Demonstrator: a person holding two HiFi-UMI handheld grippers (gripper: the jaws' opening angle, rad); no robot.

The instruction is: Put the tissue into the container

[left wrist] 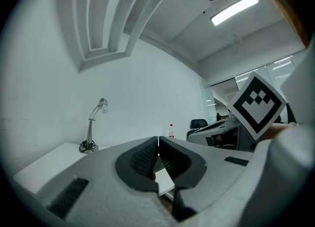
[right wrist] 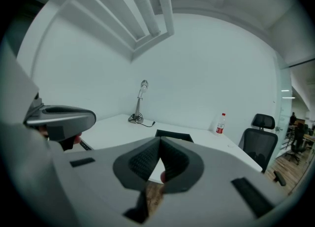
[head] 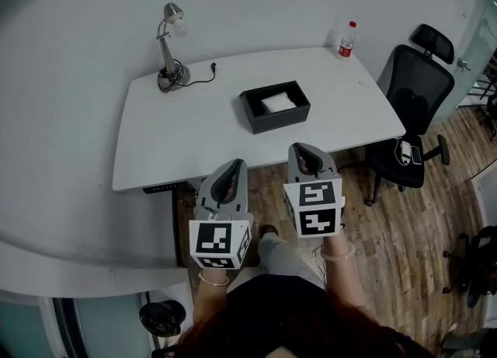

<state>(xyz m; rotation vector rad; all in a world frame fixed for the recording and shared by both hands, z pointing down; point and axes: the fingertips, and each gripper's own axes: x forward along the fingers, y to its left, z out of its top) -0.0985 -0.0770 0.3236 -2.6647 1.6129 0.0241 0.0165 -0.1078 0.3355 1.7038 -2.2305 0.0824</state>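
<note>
1. Tissue is in neither claw. The left claw (left wrist: 158, 139) is closed pad against pad with nothing between, and the right claw (right wrist: 160, 140) is closed the same way, empty. Both hang on my side of the container, well short of it and off the surface's near edge.
2. The surface (head: 178, 139) is bare between its near edge and the container (head: 279, 121), a black open box.
3. The tissue (head: 277, 102) lies inside the container as a flat white square towards its far wall, so by my reading the job is already done.
4. I judge the tissue to be very light, soft and limp. It would crumple under the pads, sag if lifted, and could tear or cling if dragged. I would pinch a raised edge or corner gently from above and keep the pads clear of the container's walls.
5. Beyond the container, a desk lamp (head: 169, 46) stands to its far left and a bottle (head: 347, 39) to its far right. An office chair (head: 411, 108) stands right of it, off the surface.
6. Hard to make out:
   - I cannot tell whether the white square is one folded sheet or a stack.
   - The right gripper view shows only the container's rim above the claw, with its inside hidden.
   - The left gripper view shows no container at all.
</note>
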